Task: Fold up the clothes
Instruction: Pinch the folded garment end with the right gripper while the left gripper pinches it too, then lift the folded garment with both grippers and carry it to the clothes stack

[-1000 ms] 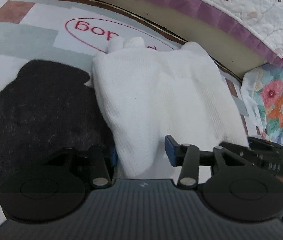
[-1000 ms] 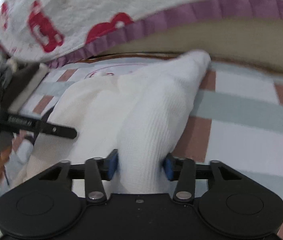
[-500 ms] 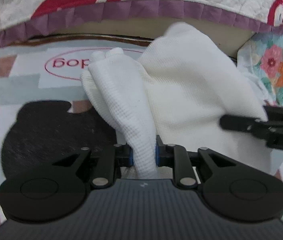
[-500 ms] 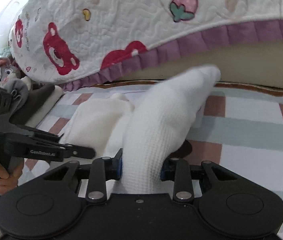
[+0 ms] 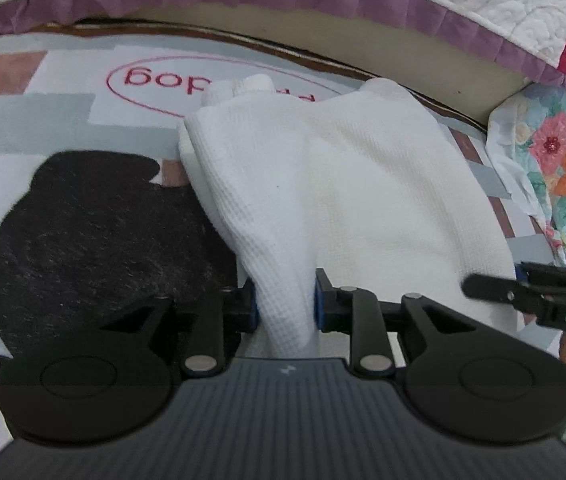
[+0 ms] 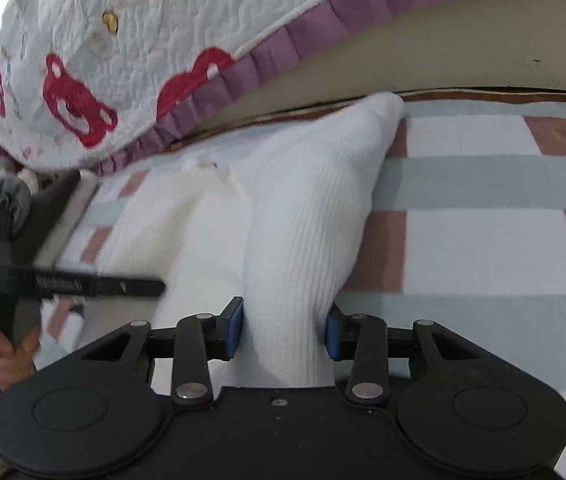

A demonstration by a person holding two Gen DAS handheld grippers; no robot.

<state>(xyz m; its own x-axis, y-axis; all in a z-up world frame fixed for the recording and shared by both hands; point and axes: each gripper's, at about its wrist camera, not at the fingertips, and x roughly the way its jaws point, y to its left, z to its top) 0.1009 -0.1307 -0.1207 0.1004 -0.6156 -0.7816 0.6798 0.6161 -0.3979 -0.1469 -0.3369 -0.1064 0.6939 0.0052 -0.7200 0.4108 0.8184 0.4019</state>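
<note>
- On the checked mat (image 5: 31, 128) in front of the bed lies the white garment (image 5: 363, 184), its far corner up against the bed's base.
- Between my left gripper (image 5: 285, 306) pads runs a bunched fold of that white waffle cloth; the blue pads (image 5: 252, 308) press it on both sides, and the jaws are easing apart.
- My right gripper (image 6: 283, 330) has a thicker roll of the same garment (image 6: 303, 232) between its blue pads (image 6: 235, 328); both touch the cloth, and these jaws are opening too.
- Just left of the garment a black furry cloth (image 5: 95, 232) lies flat on the mat, touching the white edge.
- Above hangs a quilted bedspread (image 6: 131, 40) with red bears and a purple frill.
- At the right edge of the left view is flowered fabric (image 5: 563, 160).
- A red oval logo (image 5: 171, 80) on the mat is partly covered by the garment.
</note>
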